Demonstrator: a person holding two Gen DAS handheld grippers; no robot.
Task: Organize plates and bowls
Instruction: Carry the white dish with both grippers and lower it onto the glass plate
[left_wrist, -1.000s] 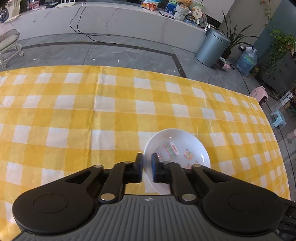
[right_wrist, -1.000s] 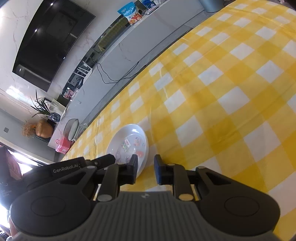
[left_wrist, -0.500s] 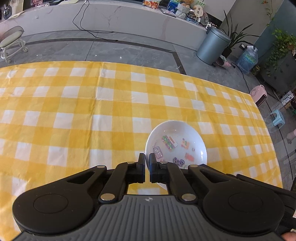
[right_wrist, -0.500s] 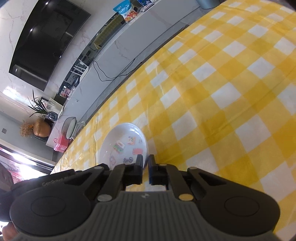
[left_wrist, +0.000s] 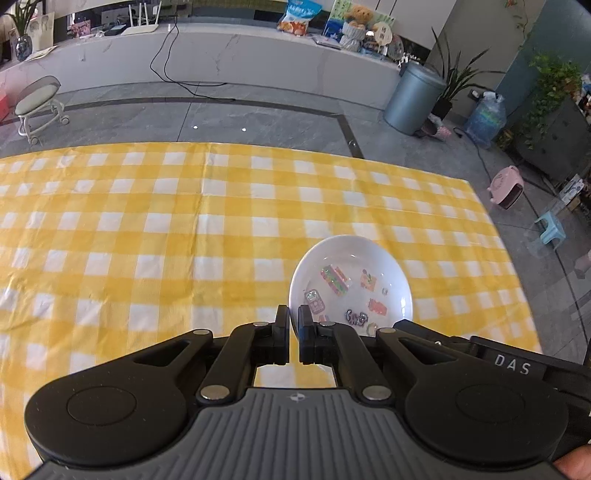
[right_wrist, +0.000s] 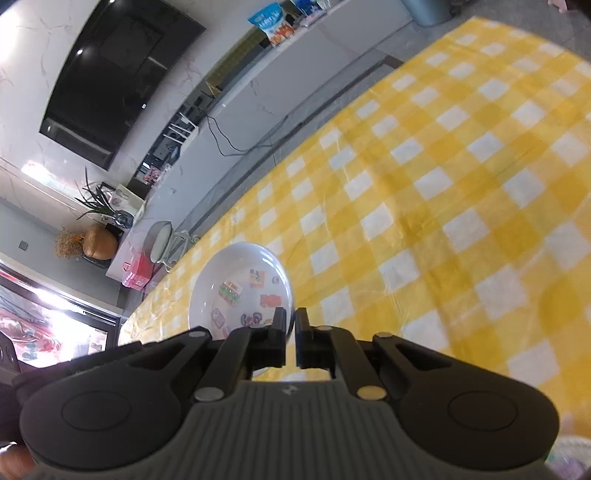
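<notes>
Yellow checked tablecloth, grey bin

- The left wrist camera sits just behind the left gripper and looks steeply down along the fingers at the yellow checked tablecloth, with the grey floor and a marble counter beyond.
- The right wrist camera rides behind the right gripper, rolled so the table slants, facing a wall-mounted television.
- Both views share the white bowl, close ahead of the fingertips, and the cloth.
</notes>
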